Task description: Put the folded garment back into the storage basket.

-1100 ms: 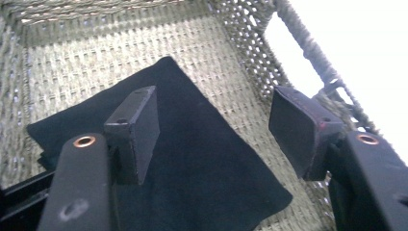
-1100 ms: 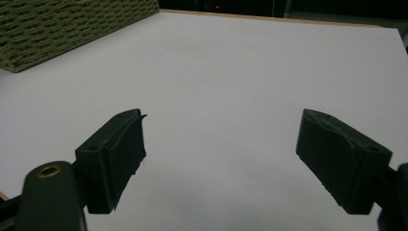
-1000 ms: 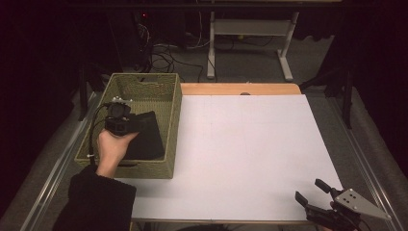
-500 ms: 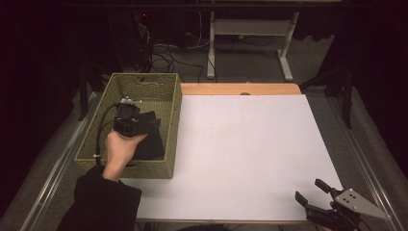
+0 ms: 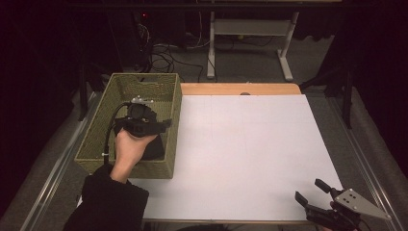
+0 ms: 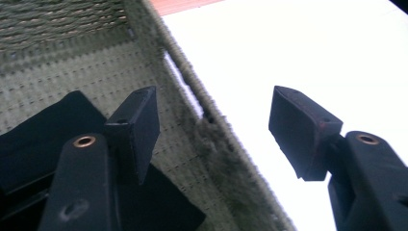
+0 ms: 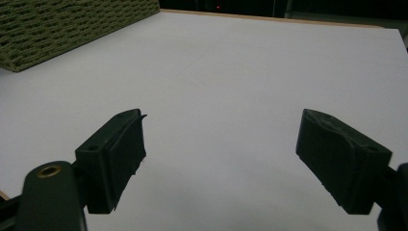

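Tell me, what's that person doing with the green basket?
A person holds the left gripper over the woven green basket, its jaws open and straddling the basket's right wall, above a black cloth lying inside. Nothing is gripped. The right gripper waits open at the near right corner of the white table, holding nothing.

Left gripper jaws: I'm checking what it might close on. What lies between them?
In the left gripper view, the green woven basket's side wall and rim run up between the open jaws of the left gripper; a black cloth lies inside, white table outside.
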### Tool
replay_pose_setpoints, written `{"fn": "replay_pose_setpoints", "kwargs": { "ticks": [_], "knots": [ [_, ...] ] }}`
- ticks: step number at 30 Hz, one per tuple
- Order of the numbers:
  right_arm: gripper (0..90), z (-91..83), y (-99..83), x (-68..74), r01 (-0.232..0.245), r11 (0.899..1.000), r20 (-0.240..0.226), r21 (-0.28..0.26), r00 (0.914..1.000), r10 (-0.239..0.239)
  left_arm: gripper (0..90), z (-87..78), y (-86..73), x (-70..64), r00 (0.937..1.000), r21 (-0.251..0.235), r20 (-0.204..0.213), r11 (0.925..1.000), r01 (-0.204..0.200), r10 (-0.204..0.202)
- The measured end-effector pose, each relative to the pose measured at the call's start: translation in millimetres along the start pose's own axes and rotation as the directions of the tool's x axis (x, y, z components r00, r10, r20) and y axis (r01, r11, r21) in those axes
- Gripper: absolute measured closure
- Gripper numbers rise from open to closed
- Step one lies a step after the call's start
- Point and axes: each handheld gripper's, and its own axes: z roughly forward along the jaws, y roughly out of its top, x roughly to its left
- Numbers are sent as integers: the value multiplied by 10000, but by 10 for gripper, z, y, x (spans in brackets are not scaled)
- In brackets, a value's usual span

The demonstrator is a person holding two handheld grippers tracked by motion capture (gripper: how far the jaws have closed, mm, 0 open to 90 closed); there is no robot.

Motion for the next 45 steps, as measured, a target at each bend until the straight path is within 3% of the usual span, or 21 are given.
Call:
{"fn": "replay_pose_setpoints", "kwargs": {
  "ticks": [15, 32, 45],
  "knots": [
    [178, 0, 0, -1, -38, 10000, 1, -9, 10000, 38, 327, 77, 50, -267, 9981, 49, 473, 9992, -389, 386],
    [178, -6, -1, -4, -21, 10000, -14, -22, 10000, 21, 327, 118, -18, -562, 9920, -19, 947, 9965, -832, 830],
    [178, -8, -1, -2, -27, 10000, -14, -28, 10000, 27, 328, 119, -108, -719, 9881, 85, 969, 9927, -1205, 1191]
  ]
}}
